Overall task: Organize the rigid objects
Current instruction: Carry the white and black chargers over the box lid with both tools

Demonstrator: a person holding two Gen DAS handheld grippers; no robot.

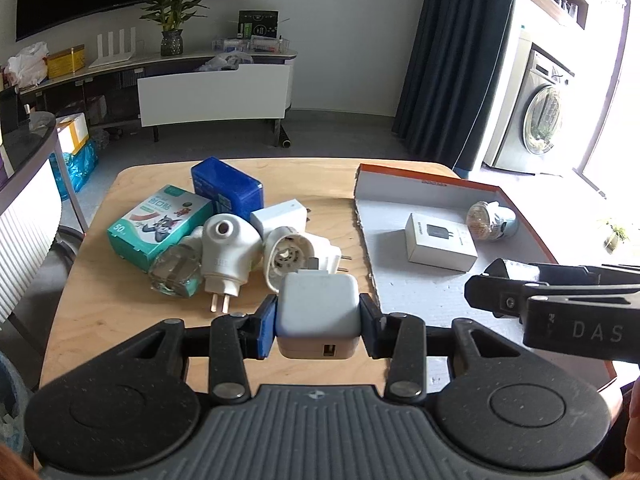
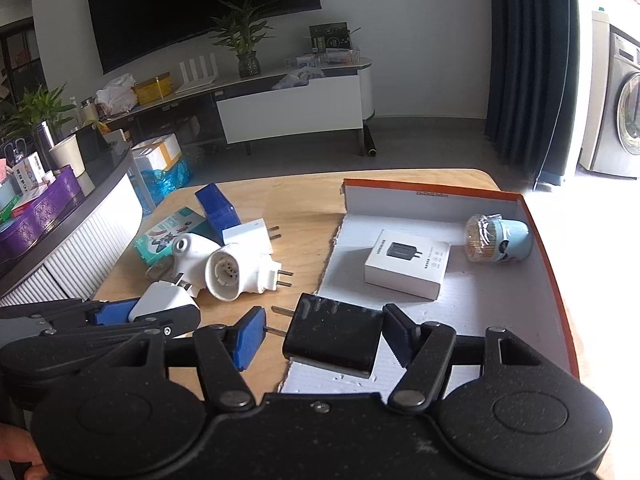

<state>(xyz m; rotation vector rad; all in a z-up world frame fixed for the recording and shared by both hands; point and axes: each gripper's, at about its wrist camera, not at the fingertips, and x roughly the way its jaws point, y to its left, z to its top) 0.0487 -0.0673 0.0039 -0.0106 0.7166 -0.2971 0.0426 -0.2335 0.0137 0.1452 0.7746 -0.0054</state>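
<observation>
Fingers of left gripper (image 1: 318, 326) clamp white charger (image 1: 318, 316) over table (image 1: 120, 320); right gripper (image 2: 324, 338), part open, brackets black charger (image 2: 332, 334); next, prob. carry both to tray (image 1: 420, 296) at 2 o'clock.

Big dark TV (image 2: 200, 8) on the wall straight ahead, past the fingertips. Potted plant (image 1: 173, 12) and white router (image 1: 116, 50) sitting on the low media console (image 1: 212, 88) under it. Dark blue curtain (image 1: 452, 60) off to the right, washing machine (image 1: 536, 116) further right still. Purple box (image 2: 38, 216) far left.
</observation>
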